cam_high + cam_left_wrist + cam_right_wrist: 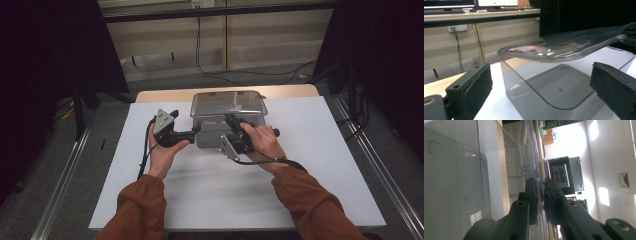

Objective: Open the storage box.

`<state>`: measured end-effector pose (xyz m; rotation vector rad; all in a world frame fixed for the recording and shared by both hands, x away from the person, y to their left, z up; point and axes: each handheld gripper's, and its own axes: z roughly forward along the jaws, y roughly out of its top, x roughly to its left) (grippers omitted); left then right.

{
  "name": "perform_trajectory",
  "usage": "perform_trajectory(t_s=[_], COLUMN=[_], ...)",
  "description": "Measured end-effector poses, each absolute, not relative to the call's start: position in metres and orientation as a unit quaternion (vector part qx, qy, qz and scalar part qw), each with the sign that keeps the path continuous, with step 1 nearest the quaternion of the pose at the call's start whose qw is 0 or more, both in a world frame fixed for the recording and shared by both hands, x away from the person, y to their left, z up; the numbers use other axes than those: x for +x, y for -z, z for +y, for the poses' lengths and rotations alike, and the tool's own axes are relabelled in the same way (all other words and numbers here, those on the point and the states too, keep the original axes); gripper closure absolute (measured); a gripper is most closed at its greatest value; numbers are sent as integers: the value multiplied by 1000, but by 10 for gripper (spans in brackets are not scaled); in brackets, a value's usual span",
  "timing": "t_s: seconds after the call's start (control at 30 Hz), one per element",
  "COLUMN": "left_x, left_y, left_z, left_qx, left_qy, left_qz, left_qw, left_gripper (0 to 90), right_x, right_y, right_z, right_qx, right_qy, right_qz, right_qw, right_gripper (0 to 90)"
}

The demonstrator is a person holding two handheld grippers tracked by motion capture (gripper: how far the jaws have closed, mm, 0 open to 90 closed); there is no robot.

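My right gripper [235, 125] clamped on lid [227, 103] edge of clear box [212, 132] (lid lifted, tilted). My left gripper [196, 129] jaws wide apart, empty, beside box.

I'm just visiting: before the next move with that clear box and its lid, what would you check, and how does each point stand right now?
1. Right tongs clamped on the lid edge: ok.
2. Lid lifted off the clear box on that side: ok.
3. Left tongs open, box corner between the pads: ok.
4. Left pads touching the box: not ok, apart.
5. Box flat on the white table: ok.
6. Box contents: cannot tell.
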<state>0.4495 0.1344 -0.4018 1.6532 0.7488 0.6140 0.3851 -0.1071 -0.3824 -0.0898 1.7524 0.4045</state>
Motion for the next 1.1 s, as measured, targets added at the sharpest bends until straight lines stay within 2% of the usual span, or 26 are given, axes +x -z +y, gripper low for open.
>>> perform_trajectory(t_s=[0.17,0.43,0.5,0.67,1.1], left_x=[458,465,467,471,473], left_y=[403,401,401,402,401], left_z=[127,122,122,120,108], left_qx=[705,699,698,691,708], left_qy=[-259,-284,-286,-291,-297], left_qz=[314,310,305,299,254], left_qw=[581,578,581,590,588], left_gripper=[46,53,104,129,195], right_x=[386,387,387,387,387], right_y=[380,380,380,379,380], right_z=[-108,-107,-107,-107,-106], right_qx=[-39,-37,-36,-36,-37], right_qy=[-177,-178,-179,-182,-183], right_qz=[760,760,760,759,760], right_qw=[624,624,624,624,622], right_gripper=[820,816,815,810,806])
